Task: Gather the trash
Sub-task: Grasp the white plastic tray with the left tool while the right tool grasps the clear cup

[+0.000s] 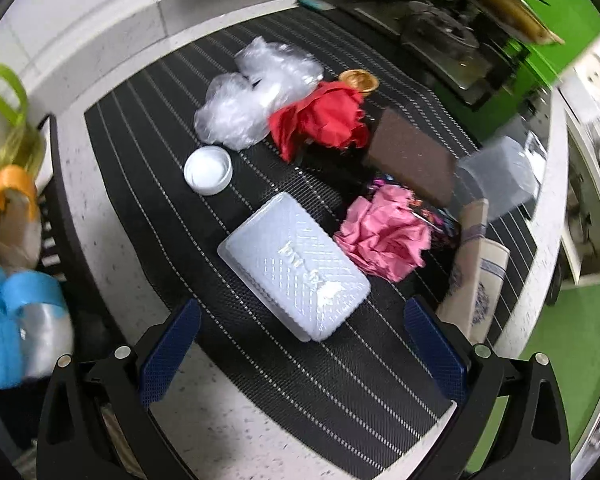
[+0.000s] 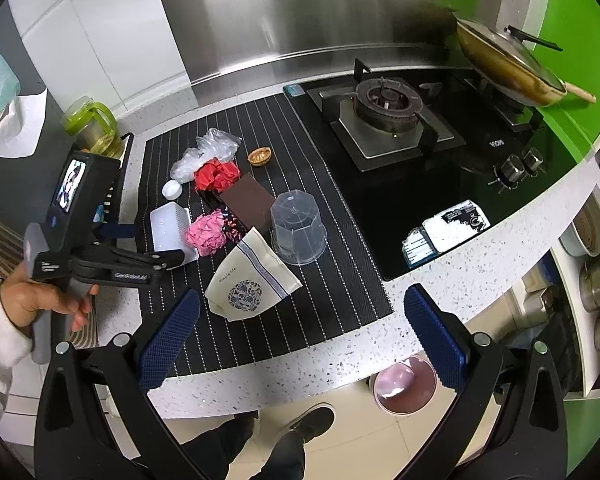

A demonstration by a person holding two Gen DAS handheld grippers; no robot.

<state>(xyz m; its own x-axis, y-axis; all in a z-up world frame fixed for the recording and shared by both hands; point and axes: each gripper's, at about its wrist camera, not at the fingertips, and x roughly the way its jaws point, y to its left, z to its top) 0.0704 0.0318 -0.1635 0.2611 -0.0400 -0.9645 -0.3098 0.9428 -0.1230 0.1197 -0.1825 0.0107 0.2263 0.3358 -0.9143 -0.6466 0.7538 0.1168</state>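
Trash lies on a black striped mat [image 1: 148, 216] [image 2: 340, 280]: a white plastic box [image 1: 296, 264] [image 2: 168, 228], crumpled pink paper [image 1: 384, 236] [image 2: 206, 232], crumpled red paper [image 1: 324, 120] [image 2: 216, 174], clear plastic wrap [image 1: 252, 96] [image 2: 208, 148], a white cap [image 1: 208, 170] [image 2: 171, 189], a brown card [image 1: 412, 160] [image 2: 252, 200], a beige paper bag [image 1: 472, 268] [image 2: 252, 276] and a clear tub [image 1: 500, 176] [image 2: 296, 226]. My left gripper [image 1: 302, 350] is open just before the white box; it also shows in the right wrist view [image 2: 140, 246]. My right gripper [image 2: 300, 336] is open and empty over the counter's front edge.
A gas stove [image 2: 388, 108] stands right of the mat, with a pan [image 2: 508, 64] behind. A nutshell-like brown piece [image 2: 260, 157] lies on the mat. A green-lidded jug [image 2: 96, 128] and a rack [image 1: 56, 216] stand at the left. A pink-lined bin [image 2: 404, 388] is on the floor below.
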